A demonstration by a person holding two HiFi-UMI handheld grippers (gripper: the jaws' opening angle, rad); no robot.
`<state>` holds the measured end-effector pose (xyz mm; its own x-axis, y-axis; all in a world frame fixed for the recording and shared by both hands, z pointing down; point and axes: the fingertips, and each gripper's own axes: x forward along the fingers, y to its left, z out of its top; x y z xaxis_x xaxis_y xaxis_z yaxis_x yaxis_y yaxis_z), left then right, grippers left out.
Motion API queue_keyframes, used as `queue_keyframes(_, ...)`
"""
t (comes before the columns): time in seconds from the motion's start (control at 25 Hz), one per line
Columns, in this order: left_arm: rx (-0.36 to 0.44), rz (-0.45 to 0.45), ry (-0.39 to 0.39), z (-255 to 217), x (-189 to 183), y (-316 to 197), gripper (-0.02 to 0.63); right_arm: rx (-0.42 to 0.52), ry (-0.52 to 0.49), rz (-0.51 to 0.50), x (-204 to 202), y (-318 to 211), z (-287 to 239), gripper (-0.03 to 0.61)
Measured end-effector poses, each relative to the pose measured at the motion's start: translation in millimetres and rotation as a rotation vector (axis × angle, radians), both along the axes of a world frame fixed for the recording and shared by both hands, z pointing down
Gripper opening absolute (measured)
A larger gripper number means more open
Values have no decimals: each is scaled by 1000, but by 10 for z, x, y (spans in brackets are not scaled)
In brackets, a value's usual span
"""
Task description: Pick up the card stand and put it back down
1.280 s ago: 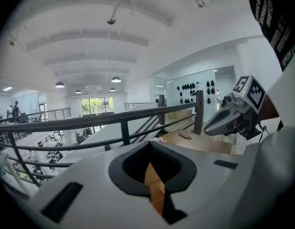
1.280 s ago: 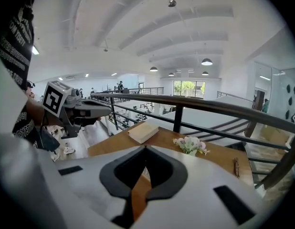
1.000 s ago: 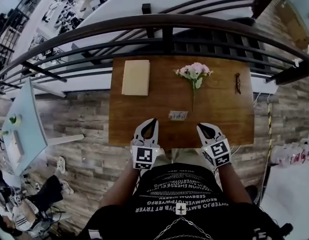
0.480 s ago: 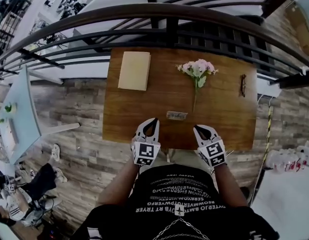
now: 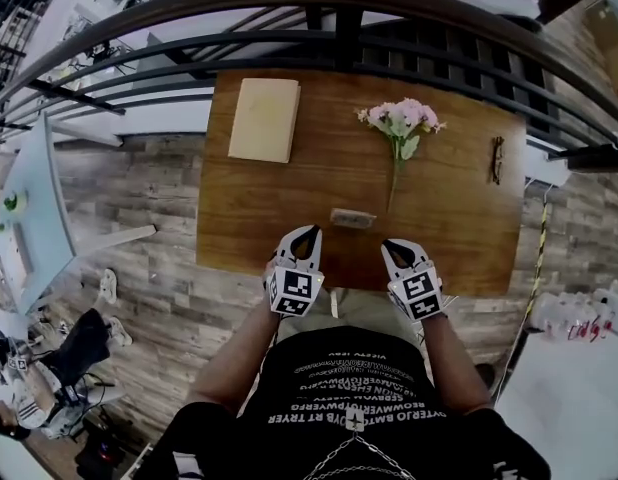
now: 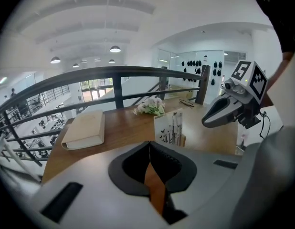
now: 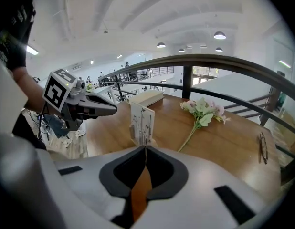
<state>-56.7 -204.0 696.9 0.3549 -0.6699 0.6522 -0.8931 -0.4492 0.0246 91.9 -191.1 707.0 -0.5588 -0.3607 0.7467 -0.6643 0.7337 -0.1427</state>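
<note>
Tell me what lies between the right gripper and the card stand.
Only bare table, seen in the head view between right gripper and card stand.

A book point(image 5: 264, 118), flowers point(image 5: 401, 120) and glasses point(image 5: 497, 158) lie on the table point(image 5: 249, 218).

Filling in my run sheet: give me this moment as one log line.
stage: before pickup | left claw: shut, empty | right claw: shut, empty | card stand: upright on table, untouched
</note>
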Motion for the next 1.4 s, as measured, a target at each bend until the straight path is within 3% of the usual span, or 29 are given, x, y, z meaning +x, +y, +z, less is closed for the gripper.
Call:
queue_keyframes(0.28,-49,11,16,331,82,-37,31,-30,-24,-10,-56,-94,273,21)
queue_keyframes(0.44,-79,46,43,488,147,-49,88,-31,-32,-33,-121,-121,366,109)
queue_keyframes(0.8,-113,110,61,770,306,-140,173,-92,-60,-73,-257,-189,626,203)
queue_keyframes(1.12,-127,141,27,893,394,-124,195,-85,-76,-93,-384,-317,809,211)
queue_keyframes(1.4,-120,118,53,901,371,-177,181,-53,-88,-94,-447,-387,912,193)
